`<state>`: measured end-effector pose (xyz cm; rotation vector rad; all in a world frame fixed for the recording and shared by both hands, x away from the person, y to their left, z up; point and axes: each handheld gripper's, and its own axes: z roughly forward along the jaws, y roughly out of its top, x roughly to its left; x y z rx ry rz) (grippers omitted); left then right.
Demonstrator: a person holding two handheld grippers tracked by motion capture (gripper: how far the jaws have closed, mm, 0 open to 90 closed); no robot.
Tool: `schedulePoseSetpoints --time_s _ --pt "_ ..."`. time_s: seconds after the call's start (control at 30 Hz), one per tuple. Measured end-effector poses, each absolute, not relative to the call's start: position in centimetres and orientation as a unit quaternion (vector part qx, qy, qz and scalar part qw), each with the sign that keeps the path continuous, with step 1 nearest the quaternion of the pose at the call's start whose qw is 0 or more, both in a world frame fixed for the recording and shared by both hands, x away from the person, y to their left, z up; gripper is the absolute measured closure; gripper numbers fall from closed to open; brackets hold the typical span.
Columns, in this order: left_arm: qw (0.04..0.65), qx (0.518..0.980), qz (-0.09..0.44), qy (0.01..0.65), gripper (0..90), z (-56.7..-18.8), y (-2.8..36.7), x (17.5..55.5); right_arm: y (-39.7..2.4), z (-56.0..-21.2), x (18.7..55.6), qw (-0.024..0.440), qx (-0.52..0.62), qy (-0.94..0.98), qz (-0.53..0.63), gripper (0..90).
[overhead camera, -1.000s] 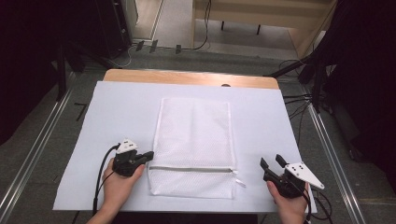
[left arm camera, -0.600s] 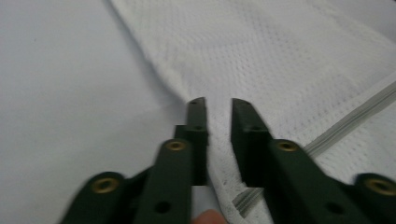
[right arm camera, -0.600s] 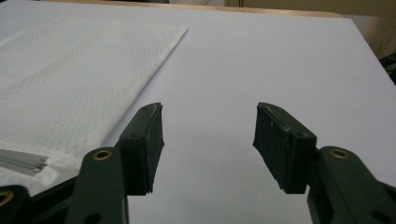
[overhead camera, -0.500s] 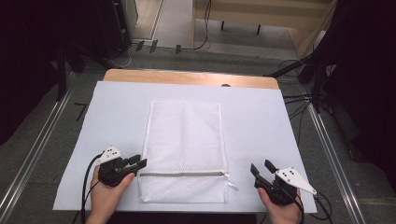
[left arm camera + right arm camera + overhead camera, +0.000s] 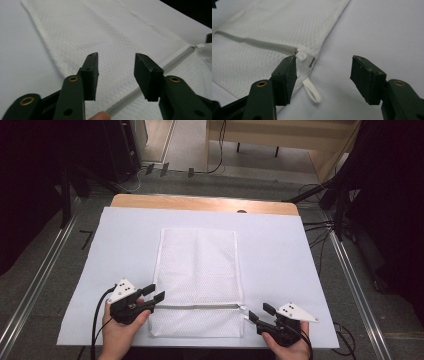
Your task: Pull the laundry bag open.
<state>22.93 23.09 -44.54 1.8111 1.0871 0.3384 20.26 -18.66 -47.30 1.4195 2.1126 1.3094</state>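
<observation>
Two open claws flank a flat white mesh bag (image 5: 199, 280), its zipper (image 5: 197, 307) closed.

Your white mesh zip bag (image 5: 198, 280) lies mid-table on the white sheet (image 5: 280, 255), its zipper (image 5: 197, 306) near the front edge, between your left gripper (image 5: 155, 292) and right gripper (image 5: 260, 312).

Your workspace: dim room w/ one lit table.

You've got a wooden table (image 5: 202, 203) under a pale sheet (image 5: 280, 250), grey floor (image 5: 45, 270) w/ metal rails (image 5: 30, 292) on both sides, cables (image 5: 320, 227) trailing at right, black stands (image 5: 117, 150) back left, a light wood bench (image 5: 280, 132) at the far end.
</observation>
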Motion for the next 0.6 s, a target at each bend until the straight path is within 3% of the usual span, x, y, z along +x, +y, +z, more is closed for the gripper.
schedulePoseSetpoints --time_s 0.13,0.27,0.6 --pt "0.481 0.76 0.117 0.421 66.6 -44.8 20.6 22.5 -17.4 -47.6 20.2 0.128 0.464 0.748 0.457 45.6" --pt "0.472 0.774 0.106 0.408 75.7 -45.3 19.0 22.4 -16.1 -48.2 20.4 0.116 0.455 0.762 0.446 43.0" --pt "0.467 0.778 0.104 0.407 77.8 -45.3 18.5 22.3 -14.8 -49.0 20.9 0.136 0.46 0.767 0.425 43.2"
